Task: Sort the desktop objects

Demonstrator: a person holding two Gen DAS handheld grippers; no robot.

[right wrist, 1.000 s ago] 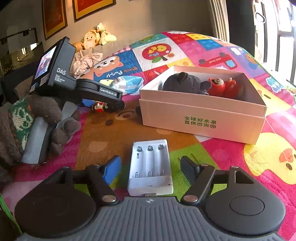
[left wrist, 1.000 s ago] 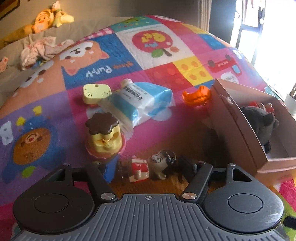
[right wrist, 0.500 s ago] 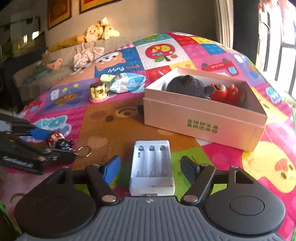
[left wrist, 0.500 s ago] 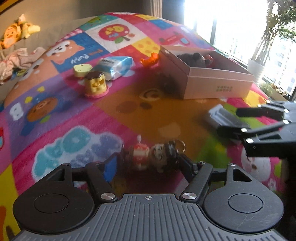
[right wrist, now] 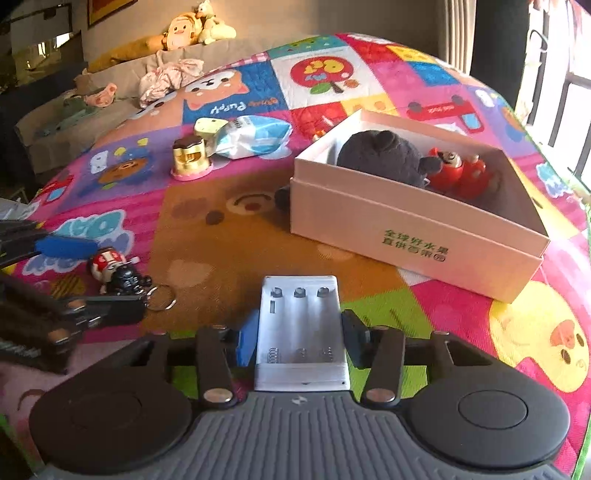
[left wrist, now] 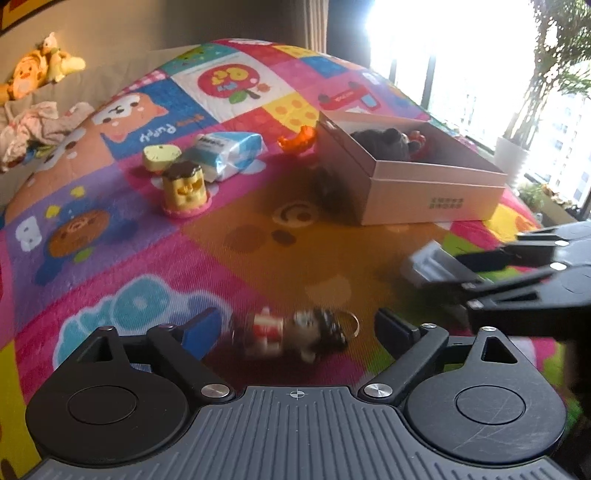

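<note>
My right gripper (right wrist: 299, 339) is shut on a white battery holder (right wrist: 301, 332), which lies on the play mat; the holder also shows in the left wrist view (left wrist: 428, 266). My left gripper (left wrist: 295, 328) is open around a small figure keychain (left wrist: 295, 332), which lies on the mat between the fingers and looks blurred; the keychain also shows in the right wrist view (right wrist: 118, 273). An open pink box (right wrist: 417, 240) holds a dark plush toy (right wrist: 384, 155) and a red figure (right wrist: 454, 170).
On the mat behind lie a yellow pudding toy (left wrist: 184, 188), a blue-white pouch (left wrist: 229, 155), a small yellow toy (left wrist: 160, 157) and an orange toy (left wrist: 299, 140) by the box (left wrist: 424, 184). A sofa with plush toys (right wrist: 192, 26) stands at the back.
My right gripper has shut on the battery holder. My left gripper pulled back from the toys with the keychain, then opened; the keychain now lies between its fingers.
</note>
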